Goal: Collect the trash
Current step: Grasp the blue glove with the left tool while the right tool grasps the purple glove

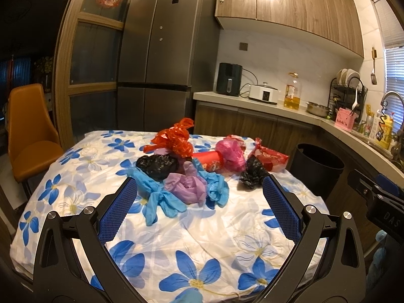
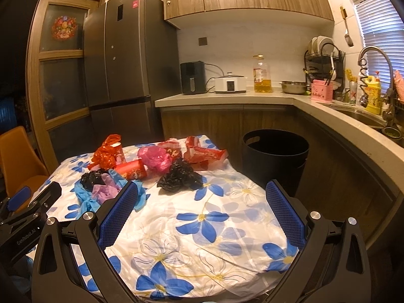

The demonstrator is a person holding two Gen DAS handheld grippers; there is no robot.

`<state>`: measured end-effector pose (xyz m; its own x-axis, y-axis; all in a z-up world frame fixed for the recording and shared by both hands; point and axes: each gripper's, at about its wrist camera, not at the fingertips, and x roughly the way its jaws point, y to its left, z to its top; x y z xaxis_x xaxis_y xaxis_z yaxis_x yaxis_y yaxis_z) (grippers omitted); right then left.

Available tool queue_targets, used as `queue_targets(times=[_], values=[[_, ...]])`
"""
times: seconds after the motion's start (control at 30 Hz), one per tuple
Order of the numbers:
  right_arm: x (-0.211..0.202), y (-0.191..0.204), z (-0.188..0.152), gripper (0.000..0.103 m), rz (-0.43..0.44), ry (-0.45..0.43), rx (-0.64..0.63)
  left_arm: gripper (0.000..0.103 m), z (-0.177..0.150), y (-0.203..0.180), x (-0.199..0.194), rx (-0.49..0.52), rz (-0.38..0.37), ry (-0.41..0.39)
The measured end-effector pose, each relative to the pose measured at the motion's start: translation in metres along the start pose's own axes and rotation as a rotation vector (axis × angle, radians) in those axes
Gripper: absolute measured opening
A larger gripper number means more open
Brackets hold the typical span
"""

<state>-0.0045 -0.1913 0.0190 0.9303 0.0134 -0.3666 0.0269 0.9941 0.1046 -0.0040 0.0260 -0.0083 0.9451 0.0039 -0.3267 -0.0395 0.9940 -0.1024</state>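
Trash (image 1: pixel 192 166): heap of bags, gloves, red wrappers on far part of table (image 1: pixel 202 240), w/ flower cloth.
Bin (image 2: pixel 275 156): black, on floor just right of table, near counter (image 2: pixel 227 98).
Left gripper (image 1: pixel 199 189): jaws wide apart, empty, above cloth before heap.
Right gripper (image 2: pixel 202 194): same, holds nothing.
Writing: "DAS" on gripper body at right edge of left view.

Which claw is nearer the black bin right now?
Right. The right claw hovers open over the table's corner beside the black bin; the left claw sits farther away, facing the trash pile.

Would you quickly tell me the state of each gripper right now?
Left gripper: tongs open, holding nothing.
Right gripper: tongs open, holding nothing.
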Motion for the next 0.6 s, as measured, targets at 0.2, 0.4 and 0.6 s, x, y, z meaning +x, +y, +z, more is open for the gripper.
queue_targets(times=[0.2, 0.4, 0.6], values=[[0.019, 0.004, -0.006, 0.098, 0.073, -0.001, 0.002, 0.094, -0.01, 0.024, 0.022, -0.043, 0.044, 0.023], [0.043, 0.014, -0.011, 0.091, 0.138, -0.016, -0.004, 0.077, -0.025, 0.044, 0.052, -0.053, 0.094, 0.041], [0.076, 0.032, -0.017, 0.079, 0.217, -0.002, -0.023, 0.061, -0.035, 0.059, 0.088, -0.059, 0.136, 0.086]])
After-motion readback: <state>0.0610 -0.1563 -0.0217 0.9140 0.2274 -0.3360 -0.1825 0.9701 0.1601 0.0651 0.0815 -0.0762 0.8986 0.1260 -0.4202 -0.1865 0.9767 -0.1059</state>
